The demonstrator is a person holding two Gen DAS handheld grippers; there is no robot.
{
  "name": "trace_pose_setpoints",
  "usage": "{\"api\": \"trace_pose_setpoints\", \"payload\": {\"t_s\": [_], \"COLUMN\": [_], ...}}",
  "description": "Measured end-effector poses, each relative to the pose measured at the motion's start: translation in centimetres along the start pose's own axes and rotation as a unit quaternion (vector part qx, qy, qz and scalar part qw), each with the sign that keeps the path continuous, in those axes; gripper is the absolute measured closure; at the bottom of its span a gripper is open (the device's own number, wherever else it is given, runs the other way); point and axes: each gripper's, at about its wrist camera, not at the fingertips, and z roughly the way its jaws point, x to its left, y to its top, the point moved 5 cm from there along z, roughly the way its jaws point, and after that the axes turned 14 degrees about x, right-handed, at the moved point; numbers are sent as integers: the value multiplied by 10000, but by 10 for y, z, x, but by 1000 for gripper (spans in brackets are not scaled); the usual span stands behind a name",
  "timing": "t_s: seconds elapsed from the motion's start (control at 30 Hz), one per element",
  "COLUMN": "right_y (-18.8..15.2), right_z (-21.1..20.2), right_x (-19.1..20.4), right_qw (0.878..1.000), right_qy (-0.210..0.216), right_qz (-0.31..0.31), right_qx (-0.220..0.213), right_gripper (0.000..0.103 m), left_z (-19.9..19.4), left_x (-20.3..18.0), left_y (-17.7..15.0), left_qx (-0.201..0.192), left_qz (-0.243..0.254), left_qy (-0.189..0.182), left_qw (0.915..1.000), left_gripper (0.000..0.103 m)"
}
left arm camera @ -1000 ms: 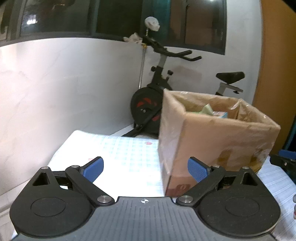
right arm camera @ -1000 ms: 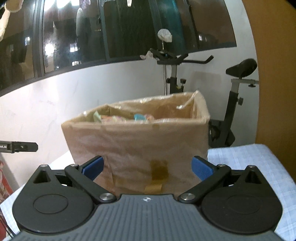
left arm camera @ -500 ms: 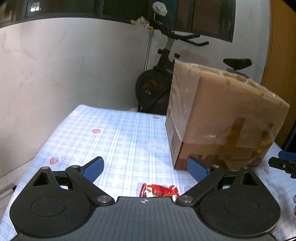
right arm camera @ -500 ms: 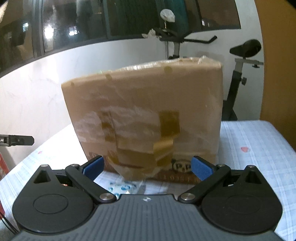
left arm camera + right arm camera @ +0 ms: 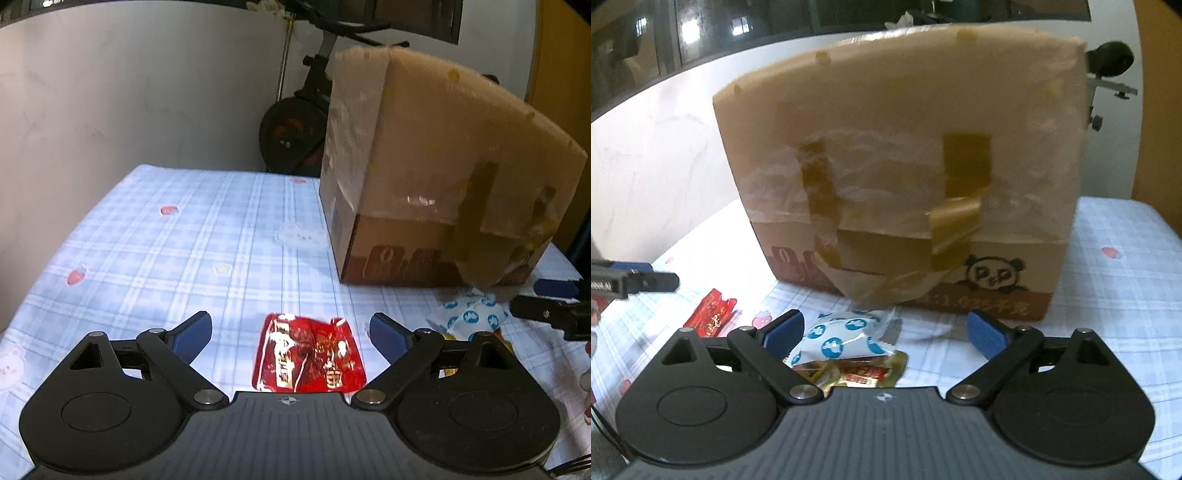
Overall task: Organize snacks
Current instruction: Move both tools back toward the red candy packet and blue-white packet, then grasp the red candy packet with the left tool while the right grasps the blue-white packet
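A taped cardboard box [image 5: 436, 177] stands on the blue plaid tablecloth [image 5: 184, 236]; it also shows in the right wrist view [image 5: 905, 166]. My left gripper [image 5: 290, 334] is open, with a red snack packet [image 5: 308, 354] lying on the cloth between its fingers. My right gripper [image 5: 884, 332] is open above a white packet with blue dots [image 5: 846, 338] and a gold-and-red packet [image 5: 864, 373]. The white packet also shows in the left wrist view [image 5: 469, 317]. The red packet appears at the left of the right wrist view [image 5: 713, 314].
An exercise bike [image 5: 295, 129] stands behind the table by the white wall. An orange door or panel [image 5: 1160, 110] is at the right. The left gripper's finger [image 5: 631, 282] shows at the left edge of the right wrist view.
Both grippers have dropped from above the box rim to just over the tablecloth. The box's inside went out of sight and the packets on the cloth came into view.
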Motion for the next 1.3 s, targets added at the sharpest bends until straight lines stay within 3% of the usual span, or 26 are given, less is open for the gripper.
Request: {"api": "trace_pose_setpoints", "payload": {"t_s": [0.37,0.47,0.7,0.97,1.17,1.3], "right_y": [6,5,-2,-17,-24,-26], "right_z": [47,58,52,34,29,28], "right_x": [21,26,21,2,-6,-8], "right_qw": [9992,9979,9977,9987,9996,9998], "right_qy": [75,53,136,-107,-129,-66], "right_qz": [-115,-267,-378,-303,-74,-44], "right_qx": [383,592,540,390,222,176], "right_gripper": [17,31,36,37,37,37], "left_z": [22,24,26,34,47,49], "left_x": [-8,-9,-4,-4,-8,-4], "left_y": [-14,-17,-19,-15,-13,-16], "left_qx": [165,186,219,211,281,174], "left_qz": [159,281,242,141,205,-34], "left_qy": [-48,-31,5,45,293,359], "left_qw": [9997,9994,9995,9997,9990,9992], "left_gripper": [9,10,11,11,26,33]}}
